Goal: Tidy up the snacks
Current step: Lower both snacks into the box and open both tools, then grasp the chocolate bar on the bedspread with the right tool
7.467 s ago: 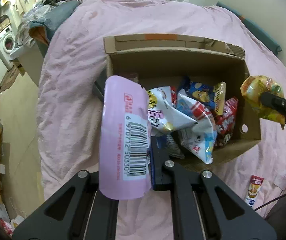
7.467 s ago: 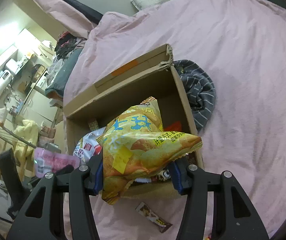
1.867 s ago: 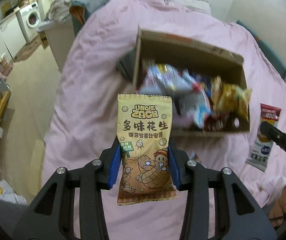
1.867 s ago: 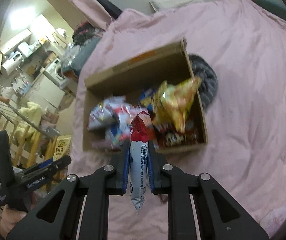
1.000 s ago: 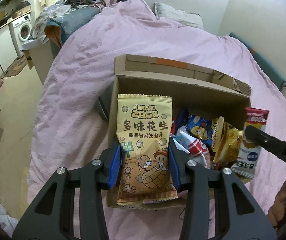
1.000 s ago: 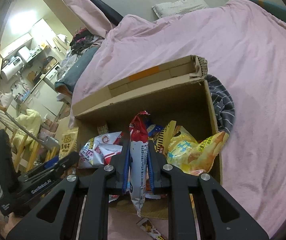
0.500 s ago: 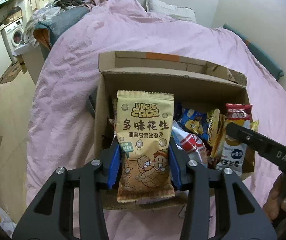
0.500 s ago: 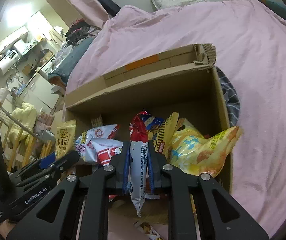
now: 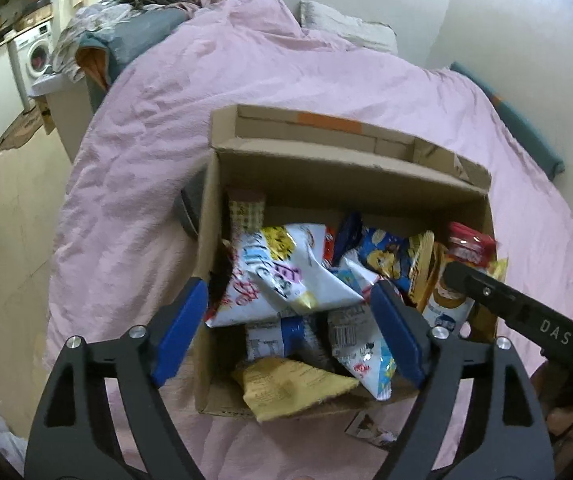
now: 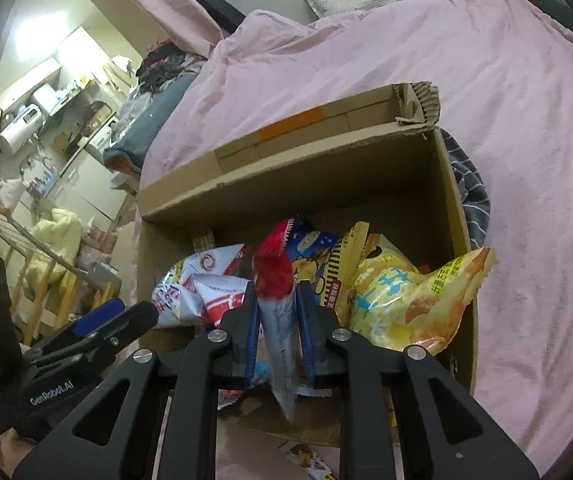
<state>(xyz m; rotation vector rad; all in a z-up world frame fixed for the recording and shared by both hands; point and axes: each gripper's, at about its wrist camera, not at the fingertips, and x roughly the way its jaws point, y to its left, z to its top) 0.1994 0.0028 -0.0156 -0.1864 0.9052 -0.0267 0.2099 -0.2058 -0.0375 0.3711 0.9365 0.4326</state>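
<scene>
Left hand-held gripper (image 9: 286,330) hangs over the near half of the cardboard box (image 9: 326,176) with its jaws spread wide; they have just been opening and nothing is between them. At six o'clock in the box lies a yellow packet (image 9: 290,386), face down on the other bags. The right hand-held gripper (image 10: 276,330), at about three o'clock from the left one, has its jaws narrow on a slim red-topped packet (image 10: 276,308), which hangs above the pile, its lower end dangling below the pads (image 10: 252,336); it looks blurred, so how firm the grip is I cannot tell.

These packets are probably light, crinkly and slippery, and puffed ones will likely crush. The sealed end or the flat middle is the safest place to pinch, and a gentle squeeze should do.

The box sits on a pink bed (image 9: 246,76), whose soft cover may let it tip. Its walls stand high at twelve o'clock, and the pile reaches nearly to the rim at three o'clock beside the big yellow chip bag (image 10: 410,304). The most open room seems to be at twelve o'clock, along the back wall. Another small packet (image 9: 368,428) lies on the bed at five o'clock, outside the box.
</scene>
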